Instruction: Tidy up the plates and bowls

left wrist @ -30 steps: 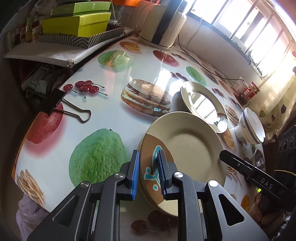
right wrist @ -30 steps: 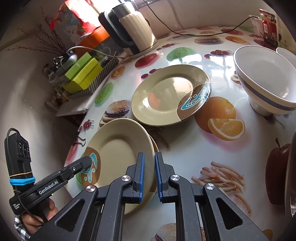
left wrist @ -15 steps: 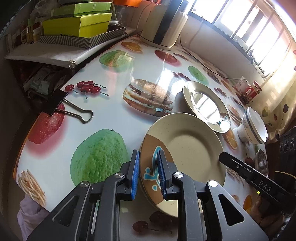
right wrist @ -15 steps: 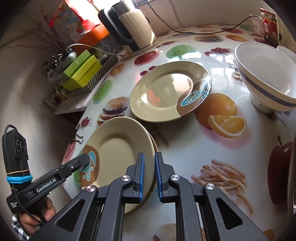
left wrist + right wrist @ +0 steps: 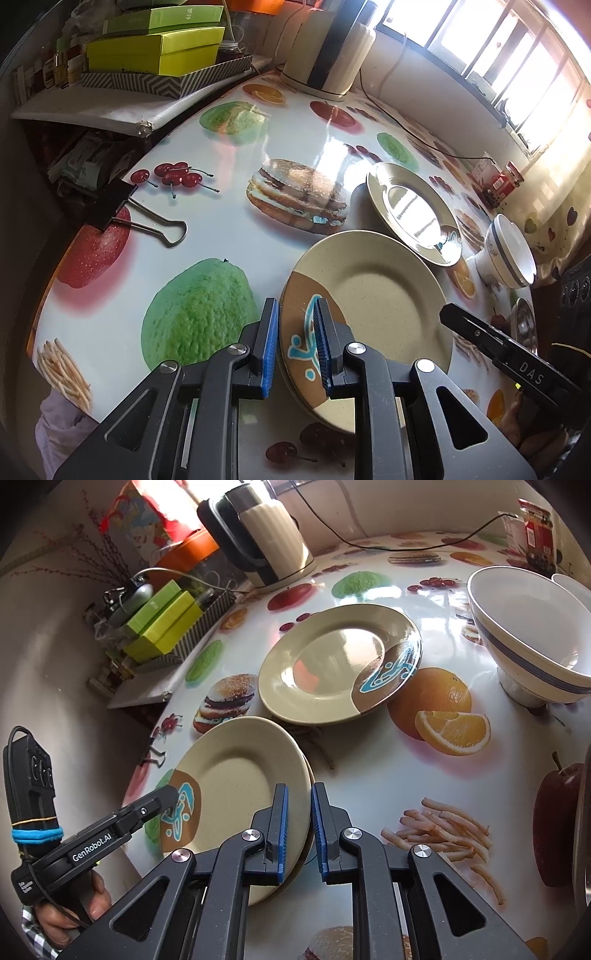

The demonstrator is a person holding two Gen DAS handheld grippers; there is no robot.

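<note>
The table (image 5: 229,258) with its printed fruit cloth fills both views. The kettle (image 5: 266,539) stands at the upper middle, and the bowl (image 5: 532,642) at the right edge of the right view, well apart from my work. A second plate (image 5: 332,668) lies in the middle, leaning on something under it that I cannot see. The plate stack (image 5: 236,786) is at the lower left of the right view; I think two plates are here, one on the other. My left gripper (image 5: 295,347) is clamped on its brown rim and my right gripper (image 5: 297,830) pinches the opposite rim, so the stack stays level between both hands, I judge for carrying it
</note>
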